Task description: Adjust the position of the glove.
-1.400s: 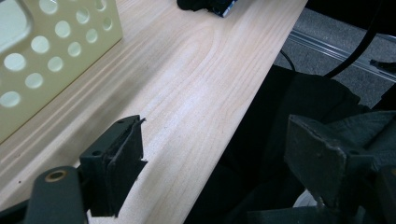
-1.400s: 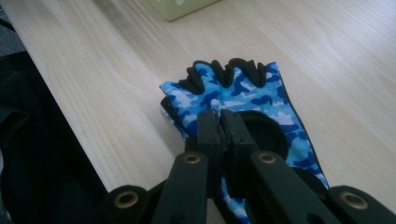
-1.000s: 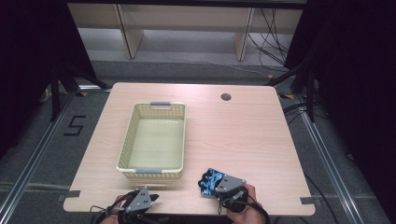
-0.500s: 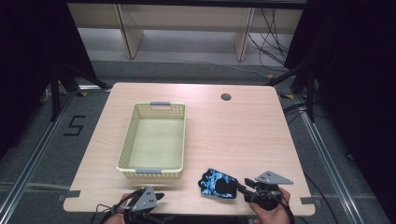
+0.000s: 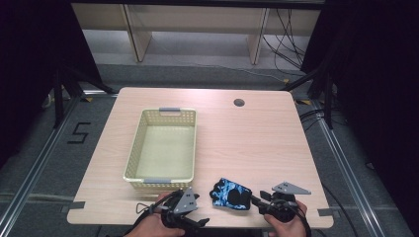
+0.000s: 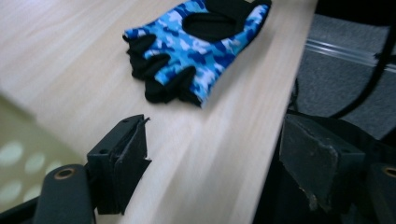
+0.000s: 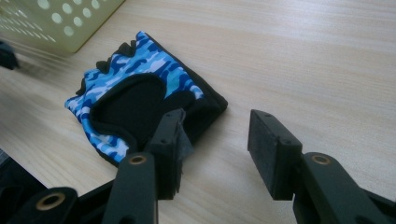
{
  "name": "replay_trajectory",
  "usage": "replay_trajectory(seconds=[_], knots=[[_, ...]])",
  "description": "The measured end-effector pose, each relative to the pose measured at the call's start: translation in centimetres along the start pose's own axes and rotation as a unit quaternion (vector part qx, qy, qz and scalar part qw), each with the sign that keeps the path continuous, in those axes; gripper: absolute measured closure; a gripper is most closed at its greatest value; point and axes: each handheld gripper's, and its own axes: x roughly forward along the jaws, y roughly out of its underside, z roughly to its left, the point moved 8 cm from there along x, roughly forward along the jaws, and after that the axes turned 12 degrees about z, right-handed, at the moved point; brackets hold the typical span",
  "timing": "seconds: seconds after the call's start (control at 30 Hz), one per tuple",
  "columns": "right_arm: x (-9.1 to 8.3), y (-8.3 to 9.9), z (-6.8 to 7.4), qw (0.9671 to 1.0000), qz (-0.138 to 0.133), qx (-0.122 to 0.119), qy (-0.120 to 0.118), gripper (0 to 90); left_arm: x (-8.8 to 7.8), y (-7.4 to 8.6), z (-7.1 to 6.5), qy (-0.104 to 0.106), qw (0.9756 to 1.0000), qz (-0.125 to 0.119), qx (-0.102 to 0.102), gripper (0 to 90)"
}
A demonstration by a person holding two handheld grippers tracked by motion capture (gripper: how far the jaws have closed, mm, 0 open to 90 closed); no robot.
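So blue camouflage fingerless glove [image 5: 230, 194] lies on table [image 5: 257, 143] just right of empty yellow plastic basket [image 5: 163, 148], not in it yet; right tongs [image 7: 215, 149] just opened, apart, glove released; left tongs [image 6: 215, 163] apart, empty.

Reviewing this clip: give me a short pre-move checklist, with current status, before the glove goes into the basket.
1. Glove lies flat on the table, near the front edge: ok.
2. Right claw has let go; its jaws have just been opening, nothing is between them, and one jaw overlaps the glove's cuff edge in the right gripper view: ok.
3. Left claw is open with nothing in it, short of the glove: ok.
4. Basket is upright and nothing is in it: ok.
5. Table between glove and basket is free of other things: ok.
6. Which claw will take the glove: cannot tell.
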Motion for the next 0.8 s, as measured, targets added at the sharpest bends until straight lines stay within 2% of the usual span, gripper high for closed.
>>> replay_trajectory(seconds=[0.07,0.1,0.13,0.2,0.23,0.3,0.33,0.37,0.4,0.47,0.57,0.6,0.67,0.7,0.73,0.8], knots=[[0.0,0.0,-0.1,1.0000,-0.003,-0.002,0.003,56.7,0.6,-0.7,-0.2,0.006,1.0000,0.001,-0.002,23.1],[0.0,0.0,-0.2,1.0000,-0.002,-0.003,0.002,56.7,0.9,-1.0,-0.2,0.006,1.0000,0.004,0.005,23.2],[0.1,0.0,0.0,1.0000,-0.001,0.006,-0.001,56.7,1.2,-1.3,-0.2,0.003,0.9999,0.005,0.013,23.3],[0.0,0.1,0.1,0.9999,0.004,0.010,-0.001,56.7,1.7,-1.7,0.1,-0.006,0.9998,0.010,0.019,23.4],[0.0,0.0,-0.1,1.0000,0.001,-0.002,-0.001,56.6,1.9,-1.8,0.2,-0.005,0.9998,0.012,0.018,23.5],[0.1,0.0,-0.1,1.0000,-0.002,-0.002,-0.004,56.7,2.3,-2.0,0.3,-0.003,0.9998,0.012,0.012,23.5],[0.0,0.0,-0.1,1.0000,-0.004,-0.005,0.000,56.7,2.5,-2.1,0.6,-0.009,0.9996,0.017,0.022,23.6],[0.0,0.0,-0.1,1.0000,-0.004,-0.005,0.000,56.7,2.5,-2.1,0.6,-0.009,0.9996,0.017,0.022,23.8],[0.1,0.2,0.2,0.9999,0.007,0.010,-0.006,56.9,2.9,-2.3,0.4,-0.002,0.9996,0.018,0.022,23.8],[0.2,0.1,0.1,1.0000,0.001,0.005,-0.003,56.8,3.1,-2.5,0.6,0.000,0.9994,0.020,0.029,23.5],[0.1,0.1,0.2,0.9999,0.003,0.015,-0.003,56.8,3.6,-2.5,0.8,-0.001,0.9992,0.030,0.026,23.2],[0.0,0.1,-0.2,1.0000,0.000,-0.003,0.009,56.8,3.8,-2.5,0.9,-0.003,0.9993,0.030,0.021,23.2],[0.4,0.0,0.1,0.9999,-0.006,0.004,-0.013,56.8,4.1,-2.6,1.1,-0.004,0.9992,0.033,0.024,23.0],[0.3,0.2,0.4,0.9997,0.004,0.018,-0.014,56.7,4.2,-2.7,1.1,-0.004,0.9990,0.036,0.024,23.0],[0.4,0.1,0.2,1.0000,0.001,0.004,-0.008,56.7,4.5,-2.8,1.1,-0.002,0.9991,0.034,0.026,23.0],[0.7,0.1,0.3,0.9999,0.002,0.003,-0.013,56.2,4.9,-2.9,1.1,0.002,0.9990,0.040,0.020,23.0]])
